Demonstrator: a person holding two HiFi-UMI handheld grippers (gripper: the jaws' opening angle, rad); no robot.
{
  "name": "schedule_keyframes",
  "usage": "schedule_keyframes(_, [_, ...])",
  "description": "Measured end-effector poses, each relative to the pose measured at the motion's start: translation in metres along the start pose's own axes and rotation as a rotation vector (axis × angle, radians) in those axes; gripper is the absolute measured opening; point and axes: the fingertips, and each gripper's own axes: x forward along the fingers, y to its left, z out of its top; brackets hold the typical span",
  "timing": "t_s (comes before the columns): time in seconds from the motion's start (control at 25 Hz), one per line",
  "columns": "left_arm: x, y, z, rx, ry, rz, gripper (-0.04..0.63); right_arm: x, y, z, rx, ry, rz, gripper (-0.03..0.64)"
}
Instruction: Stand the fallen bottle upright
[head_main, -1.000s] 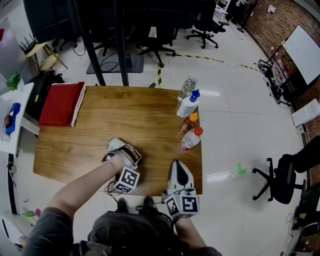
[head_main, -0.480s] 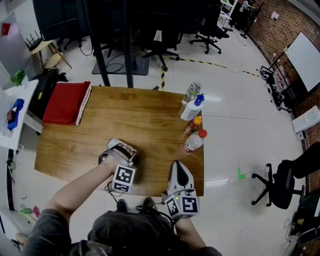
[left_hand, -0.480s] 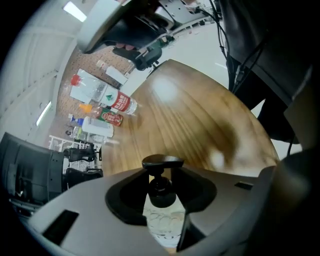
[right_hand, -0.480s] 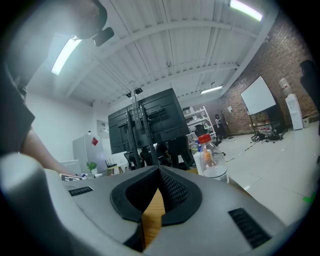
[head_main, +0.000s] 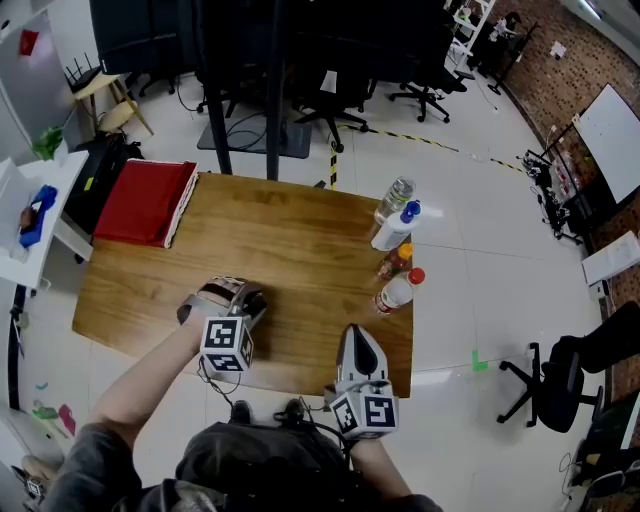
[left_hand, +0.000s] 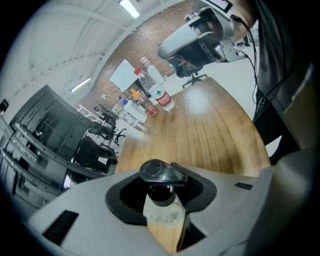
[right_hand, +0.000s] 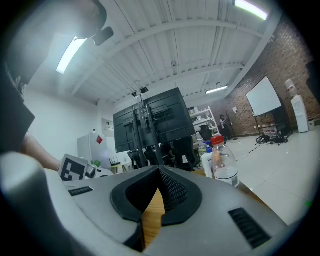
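A small clear bottle with a black cap (left_hand: 157, 172) sits between the jaws of my left gripper (left_hand: 160, 197), which is shut on it just below the cap. In the head view the left gripper (head_main: 226, 298) hangs over the near left part of the wooden table (head_main: 290, 240), lifted off the wood, and the bottle is mostly hidden by the jaws. My right gripper (head_main: 358, 350) stays at the table's near edge, pointing level across it; in its own view the right gripper (right_hand: 159, 170) has its tips together and holds nothing.
Several upright bottles line the table's right edge: a clear one (head_main: 397, 196), a white one with a blue cap (head_main: 392, 229), a small orange-capped one (head_main: 394, 261) and a red-capped one (head_main: 398, 291). A red folded cloth (head_main: 147, 202) lies at the far left corner. Office chairs stand beyond.
My left gripper has risen and moved left with the bottle in it, rolling at the wrist. My right gripper has shifted only slightly.
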Motion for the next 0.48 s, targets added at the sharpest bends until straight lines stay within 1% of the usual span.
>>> schedule_keyframes(0.12, [-0.013,0.012,-0.016,-0.146,-0.019,0.015,0.169,0.001,0.012,0.0,-0.004,0.001,0.013,0.0])
schedule_keyframes(0.24, [-0.029,0.02,-0.03,-0.304,-0.045,0.014,0.167,0.001,0.026,0.001,-0.017,0.005,0.025,0.0])
schedule_keyframes(0.36, [-0.044,0.025,-0.042,-0.464,-0.088,0.011,0.167,0.002,0.04,-0.001,-0.039,0.026,0.047,0.0])
schedule_keyframes(0.48, [-0.059,0.028,-0.052,-0.601,-0.137,0.043,0.167,0.003,0.051,-0.004,-0.048,0.032,0.051,0.0])
